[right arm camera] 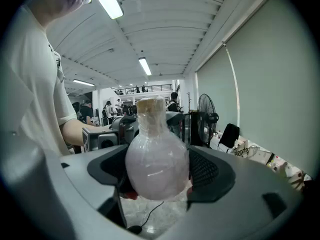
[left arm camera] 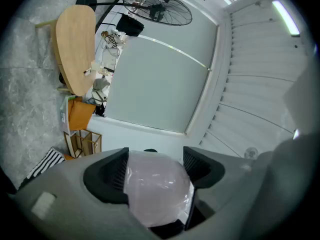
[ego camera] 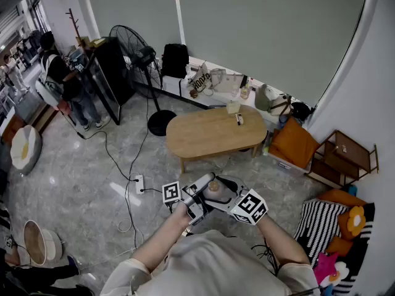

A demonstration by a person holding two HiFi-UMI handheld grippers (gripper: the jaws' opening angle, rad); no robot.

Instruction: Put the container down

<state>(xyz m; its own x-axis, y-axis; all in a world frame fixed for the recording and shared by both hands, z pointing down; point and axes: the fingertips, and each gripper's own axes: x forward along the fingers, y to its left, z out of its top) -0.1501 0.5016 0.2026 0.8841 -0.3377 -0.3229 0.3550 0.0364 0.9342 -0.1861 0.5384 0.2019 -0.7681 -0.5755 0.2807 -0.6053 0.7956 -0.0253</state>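
The container (ego camera: 214,187) is a round, pale pink, bulb-shaped bottle with a narrow neck and a light cork top (right arm camera: 151,105). It hangs in front of my chest, above the marble floor. My left gripper (ego camera: 204,190) comes at it from the left and my right gripper (ego camera: 221,193) from the right. In the left gripper view the bulb (left arm camera: 157,189) fills the gap of the left gripper (left arm camera: 156,170), touching both pads. In the right gripper view the bulb (right arm camera: 156,169) sits upright in the right gripper (right arm camera: 156,160), and both pads touch its sides.
An oval wooden table (ego camera: 213,131) stands ahead with small items at its far edge. A standing fan (ego camera: 139,57) is behind it on the left. A power strip (ego camera: 139,184) and cables lie on the floor. A person (ego camera: 65,82) stands far left. A wooden shelf (ego camera: 342,156) and cushions (ego camera: 321,224) fill the right.
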